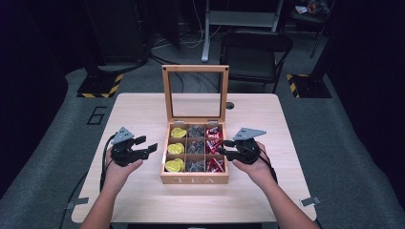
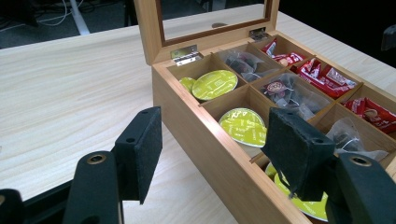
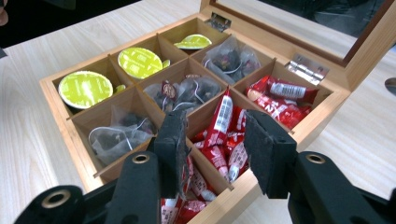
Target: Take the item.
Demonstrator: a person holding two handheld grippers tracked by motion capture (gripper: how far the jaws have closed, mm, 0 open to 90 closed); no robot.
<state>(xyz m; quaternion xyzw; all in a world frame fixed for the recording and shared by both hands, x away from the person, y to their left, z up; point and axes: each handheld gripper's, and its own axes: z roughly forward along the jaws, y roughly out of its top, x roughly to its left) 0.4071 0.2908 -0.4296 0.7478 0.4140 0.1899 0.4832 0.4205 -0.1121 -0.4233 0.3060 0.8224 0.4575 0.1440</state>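
So from the high view, I've got the tea box [image 1: 194, 180] parked mid-table with its glass lid [image 1: 195, 92] propped upright, so all nine compartments are reachable: three with yellow-green capsules [image 1: 175, 148] on the left, three with clear tea sachets [image 1: 195, 146] down the middle, three with red packets [image 1: 214, 146] on the right. My left gripper [image 1: 149, 144] hangs just beside the box, holding nothing. In the left gripper view, its jaws stand about half open over the box's near wall, nothing between them. In the right gripper view, my right gripper [image 3: 213, 151] is part open, jaws flanking an upright red packet [image 3: 222, 116] in the middle red compartment, pads not yet pressing it as far as I can tell.
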